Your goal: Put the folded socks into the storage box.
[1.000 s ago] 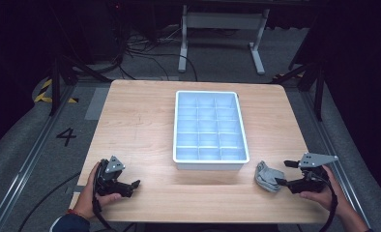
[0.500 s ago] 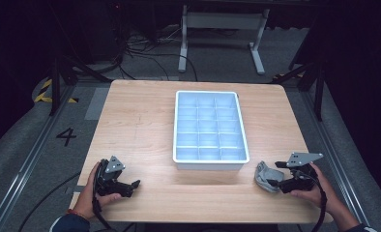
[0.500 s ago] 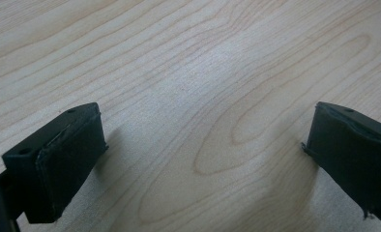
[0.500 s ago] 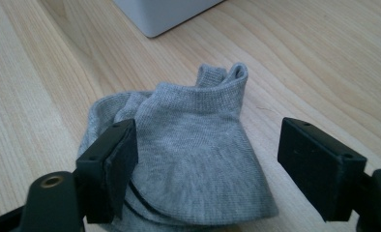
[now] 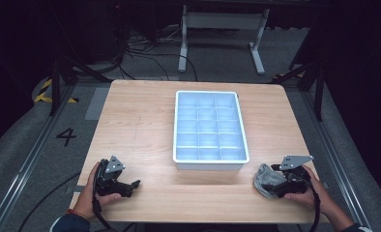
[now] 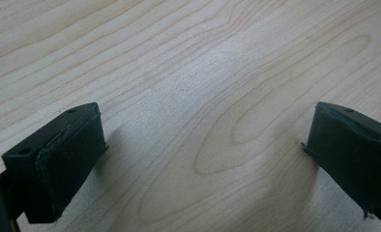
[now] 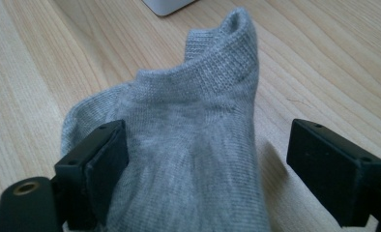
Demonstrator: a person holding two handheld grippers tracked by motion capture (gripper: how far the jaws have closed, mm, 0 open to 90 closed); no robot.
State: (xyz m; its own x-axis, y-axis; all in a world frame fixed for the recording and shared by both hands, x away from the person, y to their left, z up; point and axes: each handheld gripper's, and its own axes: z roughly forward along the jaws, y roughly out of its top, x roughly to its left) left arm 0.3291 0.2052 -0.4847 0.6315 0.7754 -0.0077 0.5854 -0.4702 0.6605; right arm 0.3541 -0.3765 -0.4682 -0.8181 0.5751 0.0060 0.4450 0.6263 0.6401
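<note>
A crumpled grey sock [image 5: 266, 177] lies on the wooden table [image 5: 145, 121] near its front right corner, just right of a white compartment tray [image 5: 211, 165]. My right gripper [image 5: 275, 185] is open, its jaws on either side of the sock [image 7: 212, 82]. In the right gripper view the cloth touches the left jaw, and a gap remains at the right jaw. My left gripper [image 5: 130, 187] rests low near the front left edge, held by a hand. It is open [image 6: 198, 140], with only bare wood between its jaws.
The tray's several compartments hold nothing I can see; its corner [image 7: 167, 6] shows just beyond the sock. Bare wood lies to the left of the tray. Past the table's far edge is a dark floor with cables and a metal stand [image 5: 222, 29].
My right gripper has moved left along the front edge to the sock, and its jaws now stand around it. The left gripper and the tray have not moved.
</note>
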